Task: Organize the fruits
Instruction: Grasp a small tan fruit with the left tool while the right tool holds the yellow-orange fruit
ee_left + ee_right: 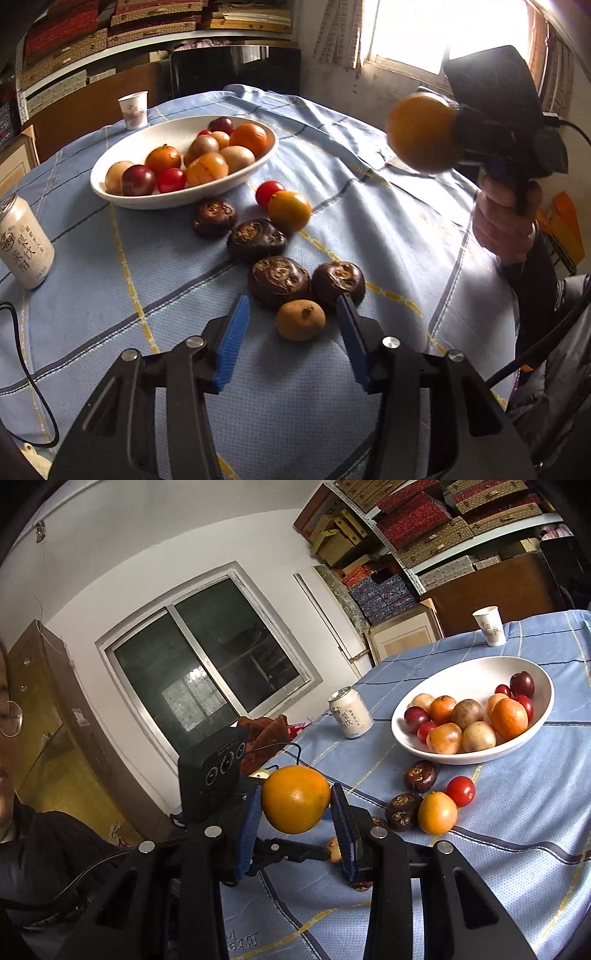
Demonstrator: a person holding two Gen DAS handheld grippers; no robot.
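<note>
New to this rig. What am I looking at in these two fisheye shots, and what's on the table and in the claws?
There is no robot: a person holds a two-finger gripper in each hand, each with a camera looking along its fingers.

The left-hand view shows the left gripper over a small tan fruit; its blue pads stand either side without touching it, so it holds nothing.

The right-hand view shows the right gripper clamped on an orange fruit, lifted off the table.

A blue checked cloth covers the table. On it stand a white bowl of mixed fruit, a drink can and a paper cup. Loose in front of the bowl lie four dark brown fruits, a red tomato and another orange fruit.
</note>
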